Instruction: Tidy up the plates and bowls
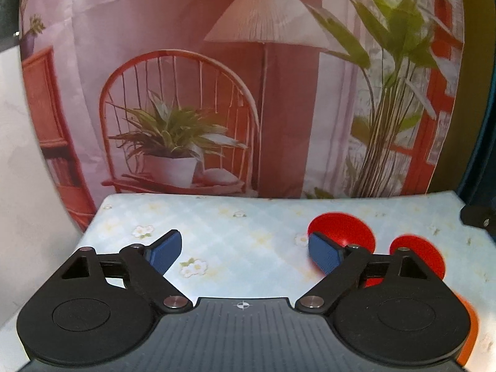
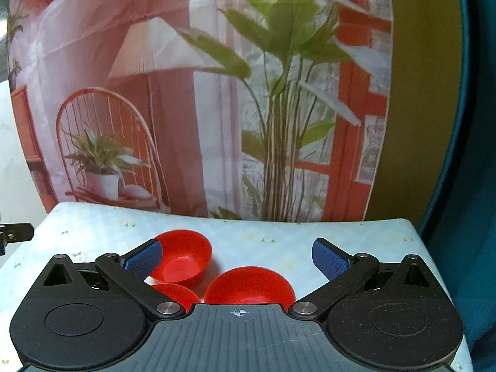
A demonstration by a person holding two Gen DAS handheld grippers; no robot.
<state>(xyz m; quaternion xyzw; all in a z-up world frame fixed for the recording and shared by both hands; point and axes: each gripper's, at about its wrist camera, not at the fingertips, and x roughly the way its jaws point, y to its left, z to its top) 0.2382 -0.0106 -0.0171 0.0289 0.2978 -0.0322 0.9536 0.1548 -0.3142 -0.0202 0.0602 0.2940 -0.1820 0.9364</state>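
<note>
Gaping claws (image 2: 237, 257) above 3 bowls (image 2: 183, 257)

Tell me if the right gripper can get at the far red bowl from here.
Probably yes. The right gripper is open, and the far red bowl sits upright just beyond its left finger, nothing covering it. It would need to shift slightly left.

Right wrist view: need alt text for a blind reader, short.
Three red plastic bowls sit close together on a pale floral tablecloth, just ahead of the open right gripper, whose blue-padded fingers hold nothing. Behind the table hangs a printed backdrop showing a chair, lamp and plants.
</note>
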